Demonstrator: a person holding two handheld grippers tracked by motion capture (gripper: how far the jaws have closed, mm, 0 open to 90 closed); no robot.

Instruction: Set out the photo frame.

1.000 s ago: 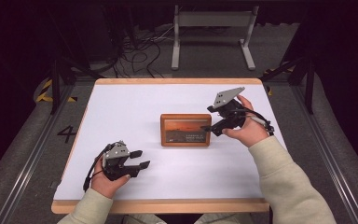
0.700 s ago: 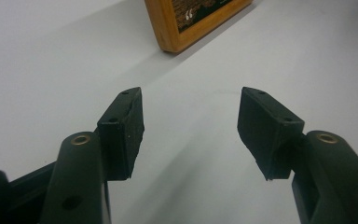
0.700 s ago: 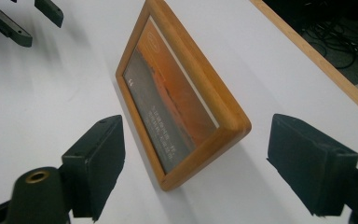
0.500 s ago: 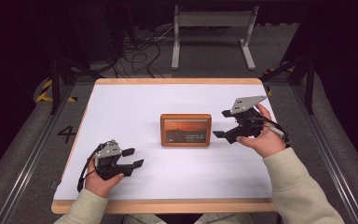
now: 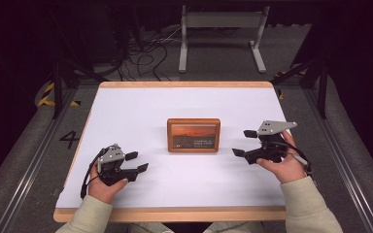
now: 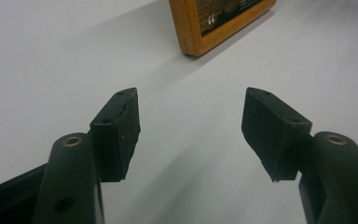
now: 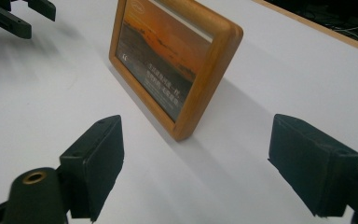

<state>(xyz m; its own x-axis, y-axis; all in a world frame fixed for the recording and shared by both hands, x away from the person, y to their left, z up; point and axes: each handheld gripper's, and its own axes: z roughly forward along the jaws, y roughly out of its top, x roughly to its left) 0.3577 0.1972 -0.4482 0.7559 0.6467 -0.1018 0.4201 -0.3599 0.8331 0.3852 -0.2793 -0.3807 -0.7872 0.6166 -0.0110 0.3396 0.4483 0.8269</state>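
Note:
A wooden photo frame (image 5: 194, 135) with an orange sunset picture stands on its long edge in the middle of the white table (image 5: 141, 111), leaning back a little. My right gripper (image 5: 243, 142) hovers just right of it, open and apart from it; its jaws have just been opening, with nothing between them. In the right gripper view the gripper (image 7: 196, 154) faces the frame's near corner (image 7: 168, 70). My left gripper (image 5: 137, 161) rests near the front left, open; its jaws have just been opening, empty. The left gripper (image 6: 193, 126) points toward the frame's corner (image 6: 214, 23).
The table has a wooden rim (image 5: 175, 213). Behind it, on the dark floor, are cables (image 5: 145, 53) and a grey metal stand (image 5: 221, 29). In the right gripper view the left gripper (image 7: 14, 16) shows far off at the top left.
The right gripper has moved from the frame's right edge out to the right and toward the near edge of the table. The left gripper has hardly shifted. The frame stays in place.

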